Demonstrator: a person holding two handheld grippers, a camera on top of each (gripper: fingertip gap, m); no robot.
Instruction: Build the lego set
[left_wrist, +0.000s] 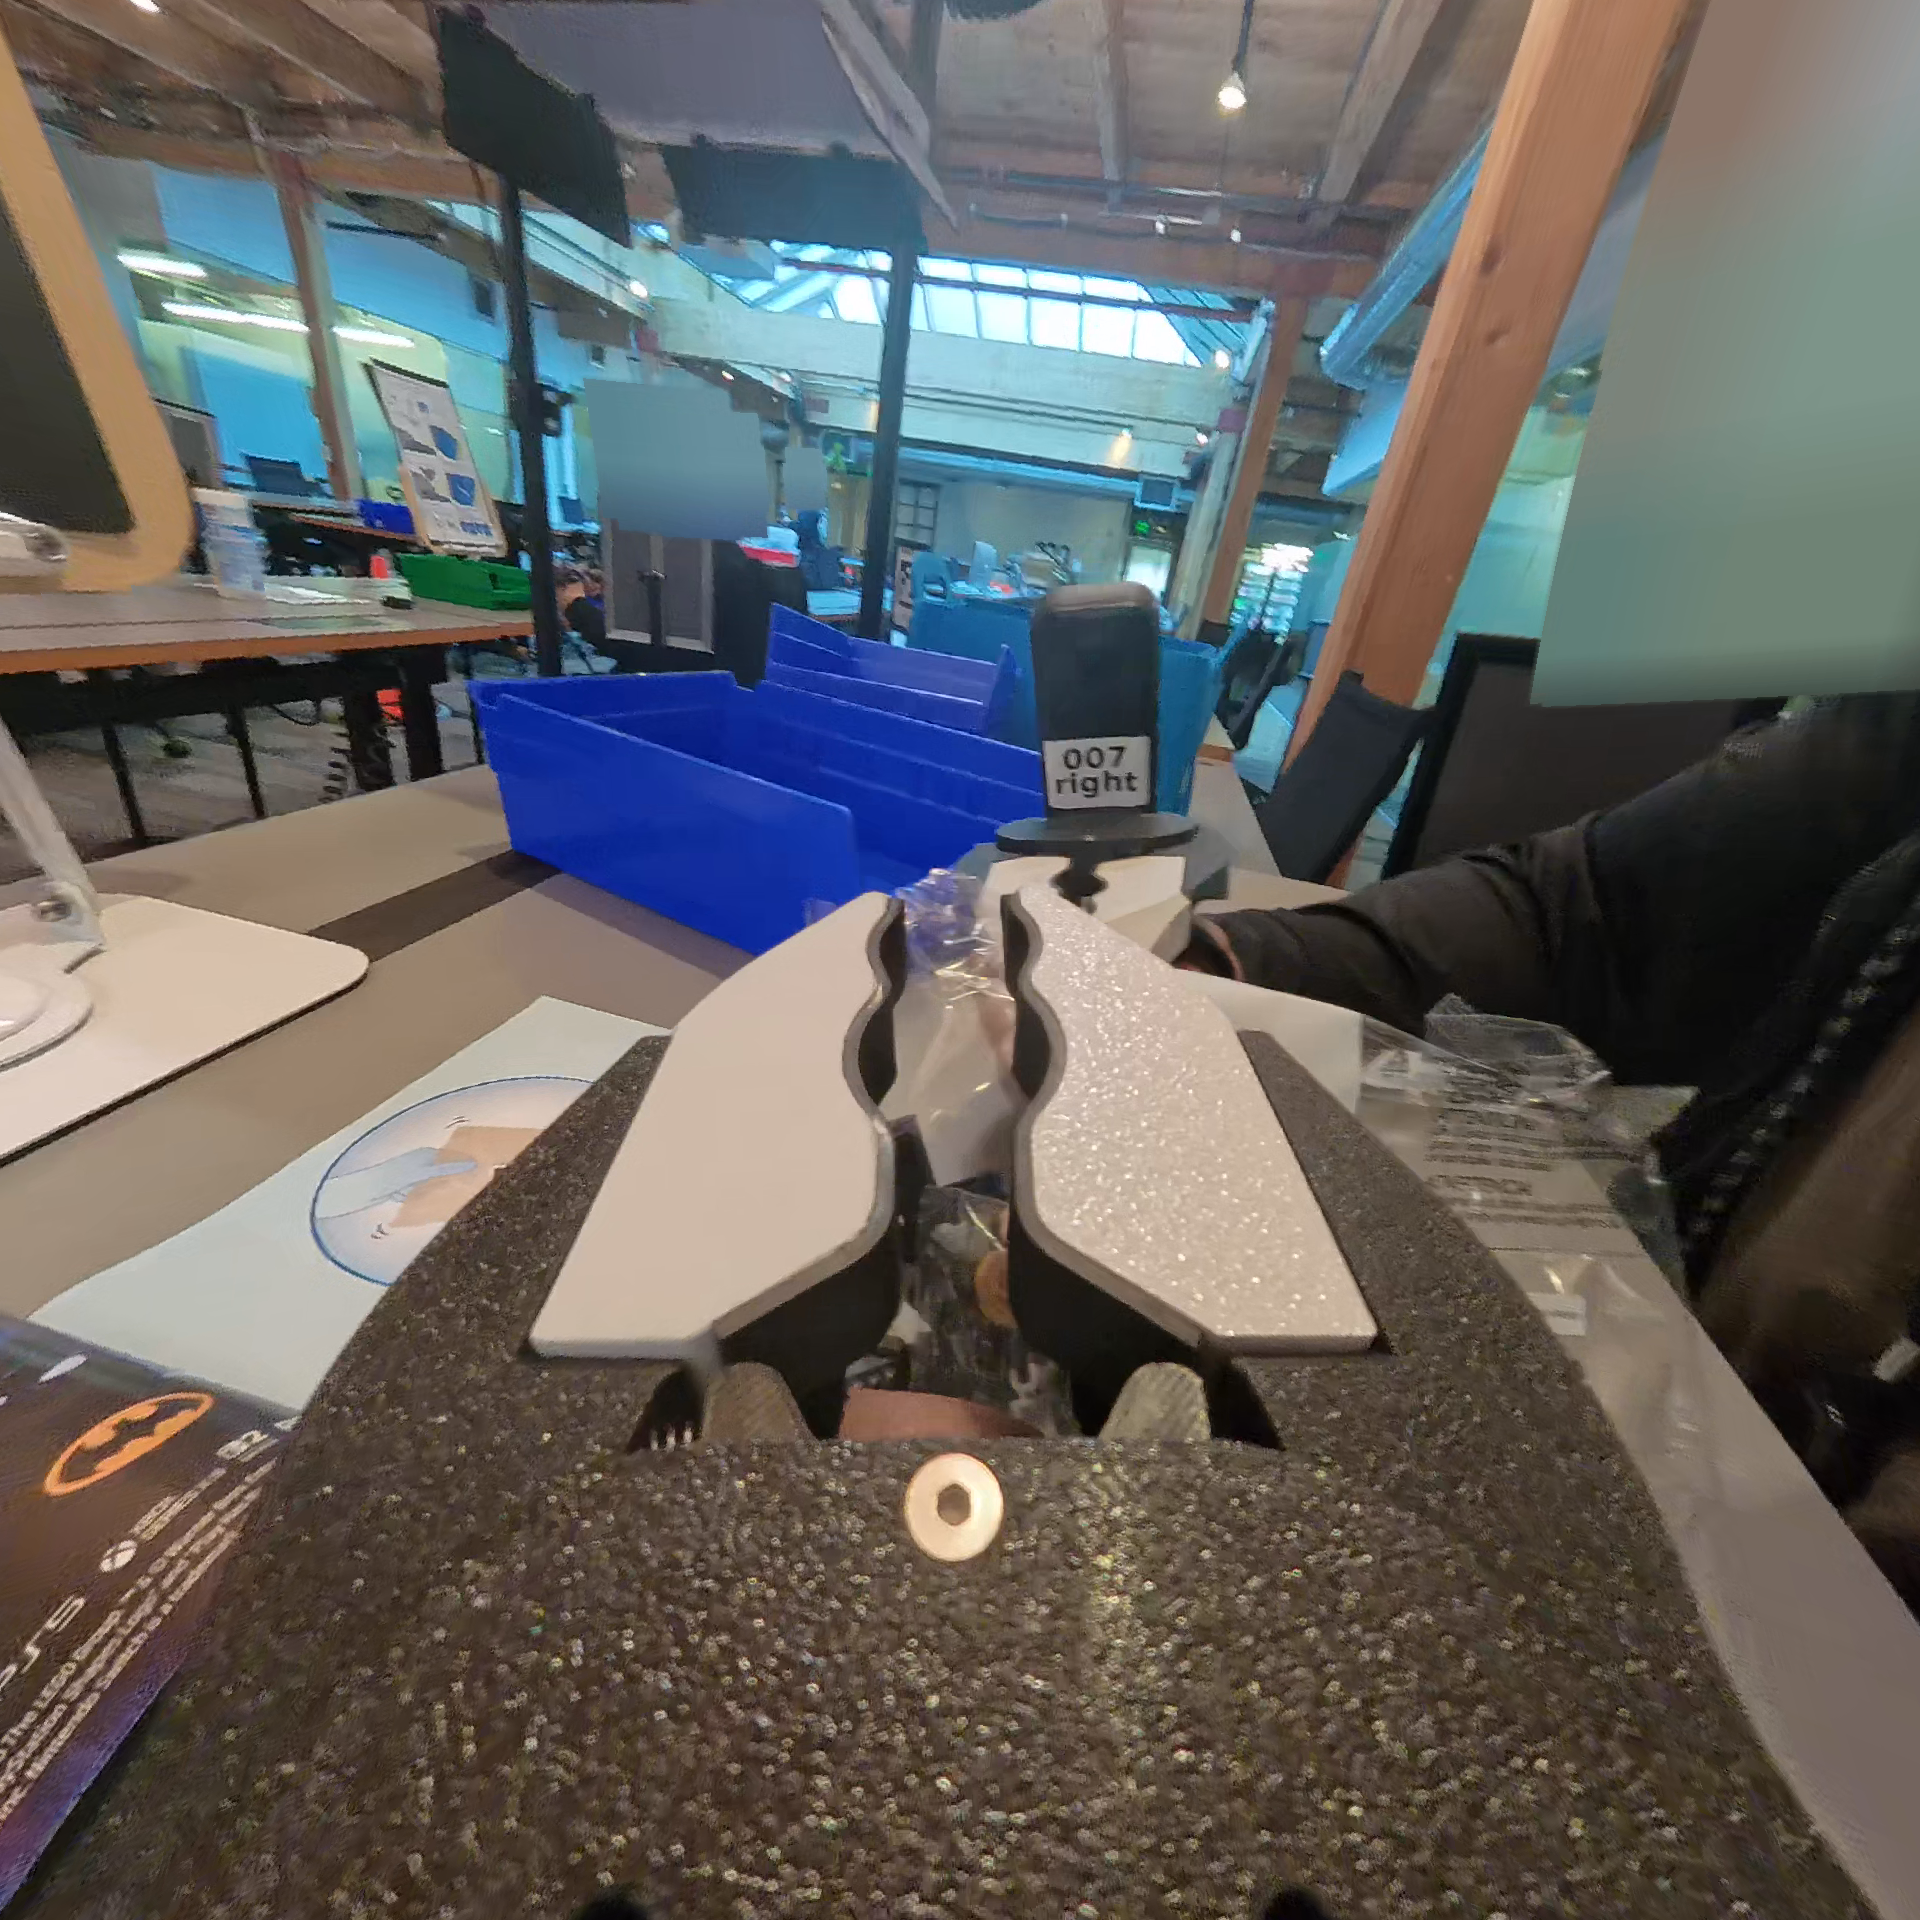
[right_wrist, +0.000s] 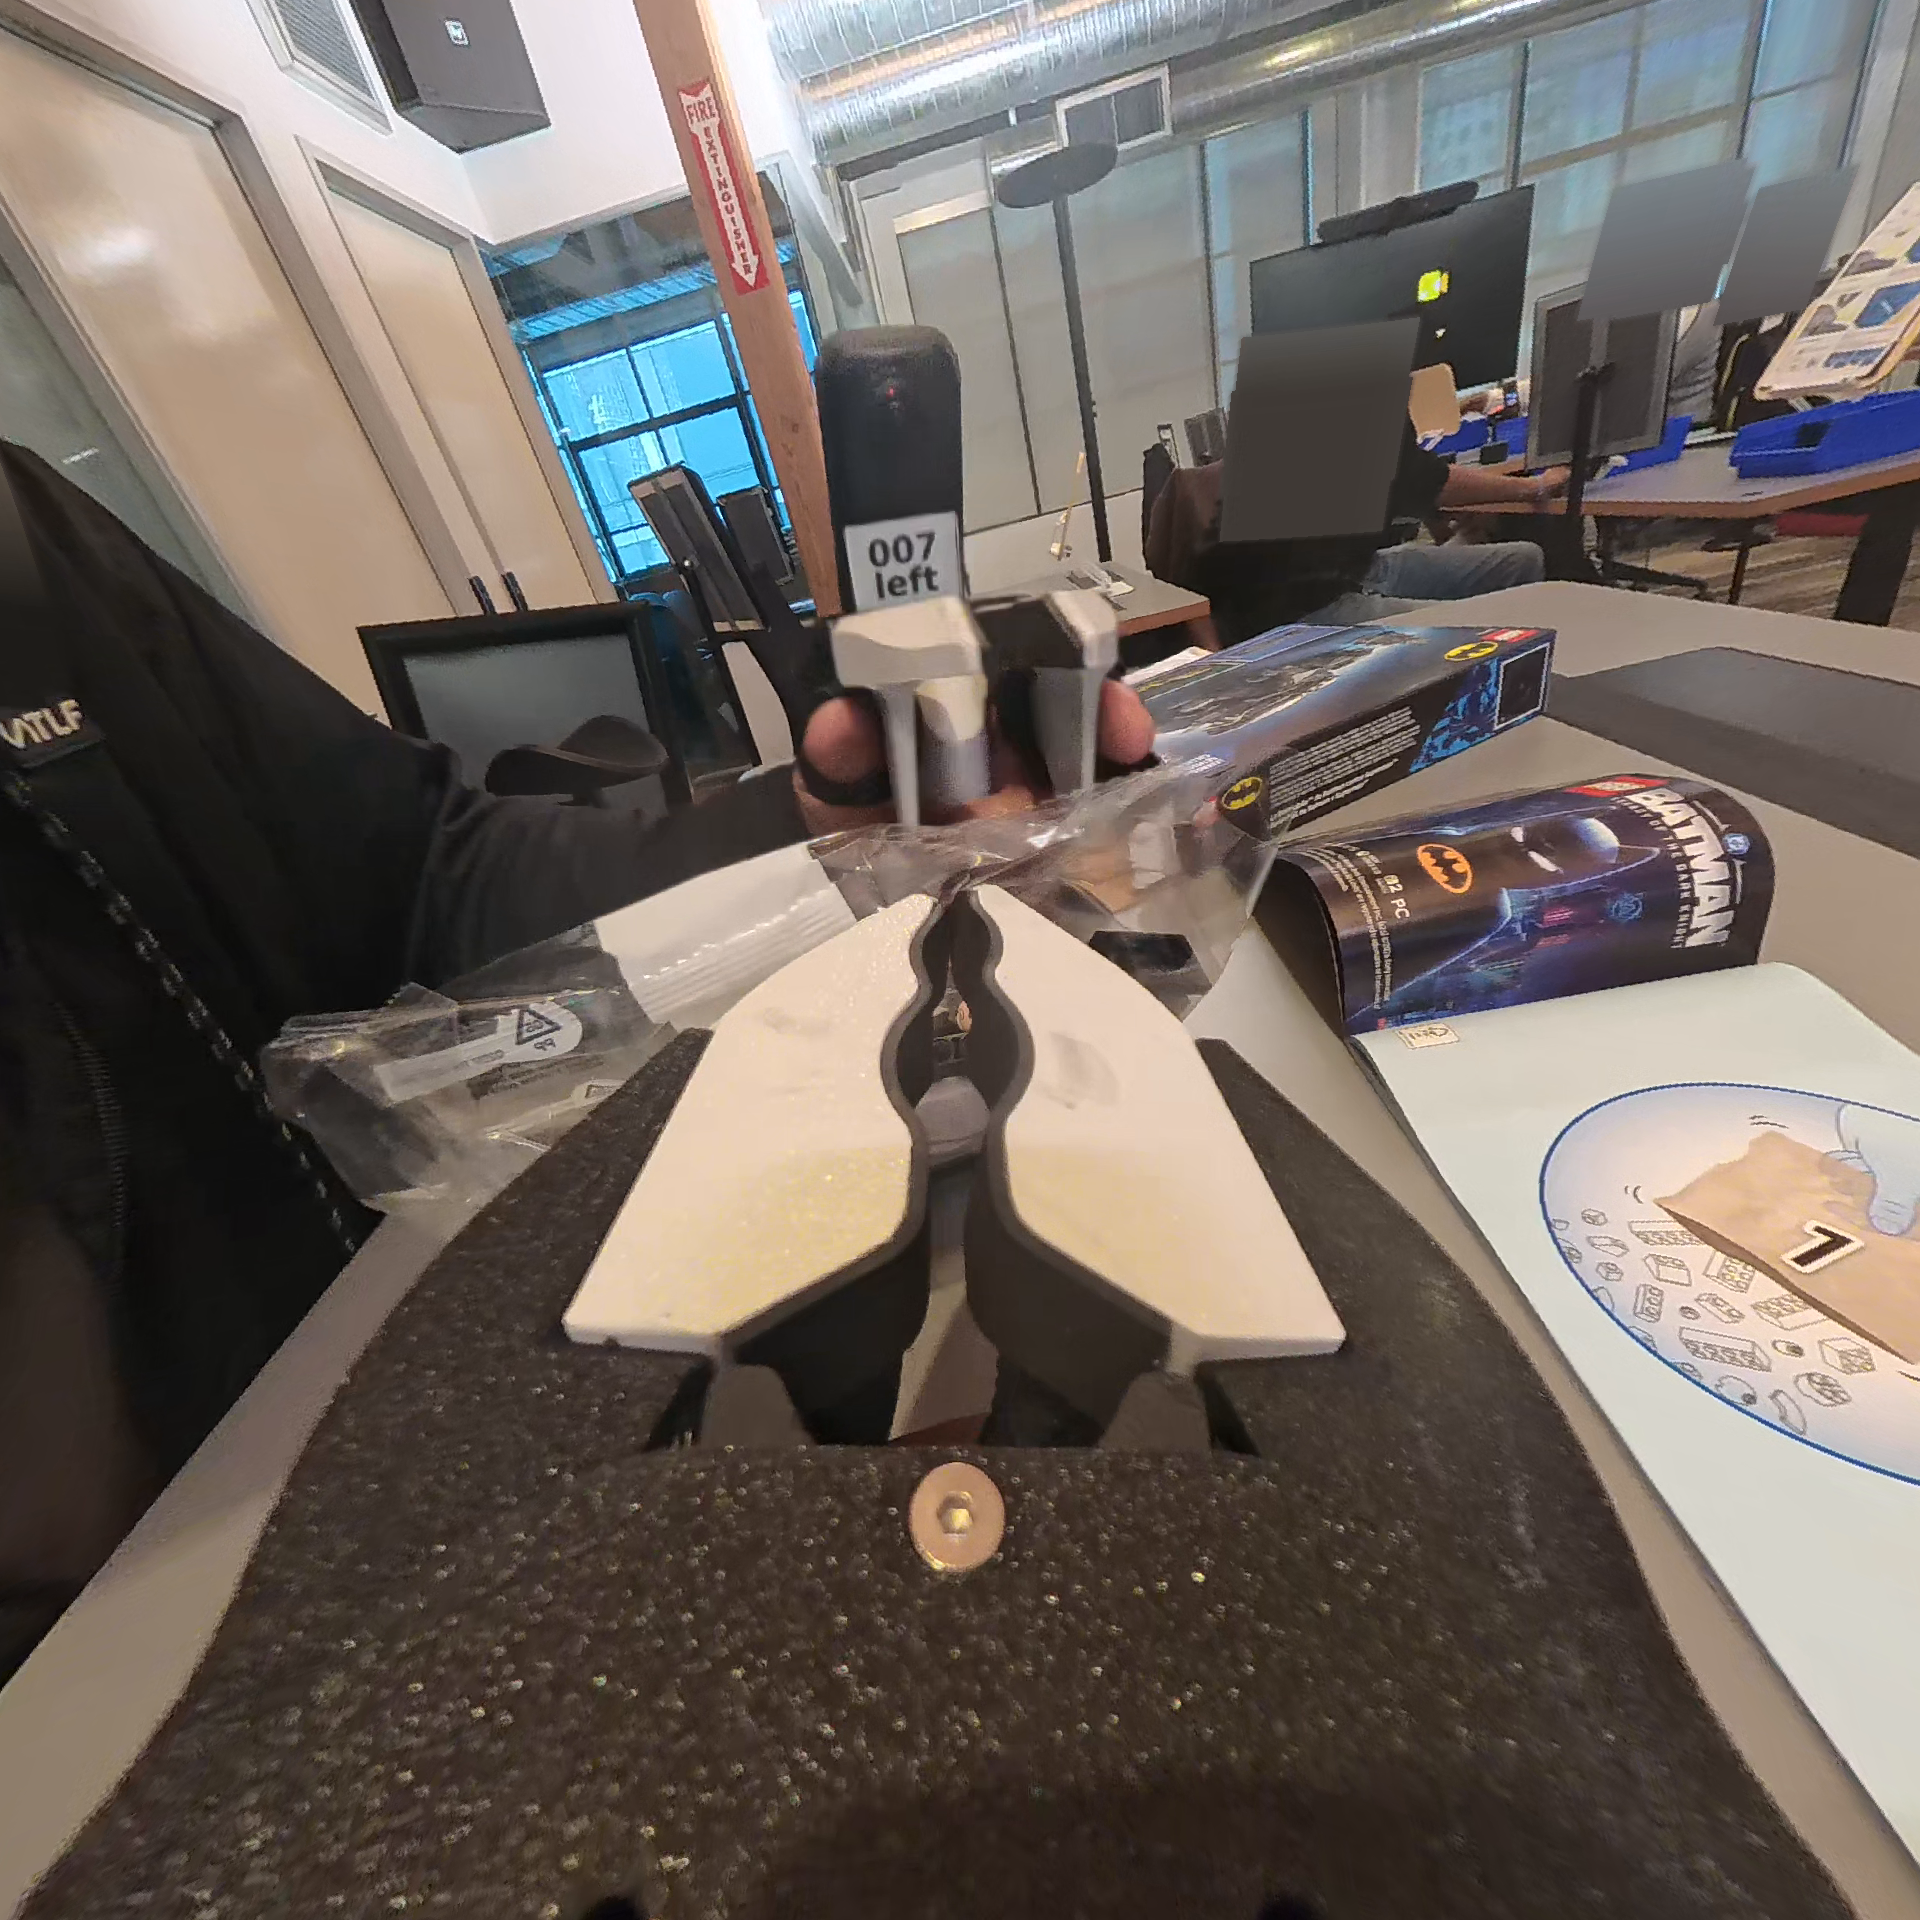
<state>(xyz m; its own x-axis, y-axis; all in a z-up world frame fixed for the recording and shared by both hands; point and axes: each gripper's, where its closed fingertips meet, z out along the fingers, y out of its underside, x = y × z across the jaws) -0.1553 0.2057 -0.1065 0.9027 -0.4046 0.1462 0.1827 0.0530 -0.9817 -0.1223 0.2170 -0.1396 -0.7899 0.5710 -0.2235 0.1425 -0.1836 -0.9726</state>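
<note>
A clear plastic bag of lego parts (right_wrist: 1143, 831) hangs between the two grippers above the grey table (right_wrist: 1714, 665). My right gripper (right_wrist: 961, 899) is shut, its tips pinching the bag's film. My left gripper (left_wrist: 951, 914) is open. The bag's crumpled top (left_wrist: 940, 997) lies loosely between its fingers (left_wrist: 790, 1091), which do not press on it. In the right wrist view the left gripper (right_wrist: 987, 769) stands just behind the bag with its fingers apart. Dark parts show inside the bag (left_wrist: 966, 1247).
Blue bins (left_wrist: 665, 790) stand behind on the table. A dark set box (right_wrist: 1403, 707), a curled booklet (right_wrist: 1558, 894) and an open instruction page (right_wrist: 1662, 1195) lie to the right. Another bag of dark parts (right_wrist: 416, 1081) lies near the person's sleeve (left_wrist: 1455, 935). A monitor base (left_wrist: 156, 987) is at the left. Across from one pair of fingers to the other is roughly 5 cm.
</note>
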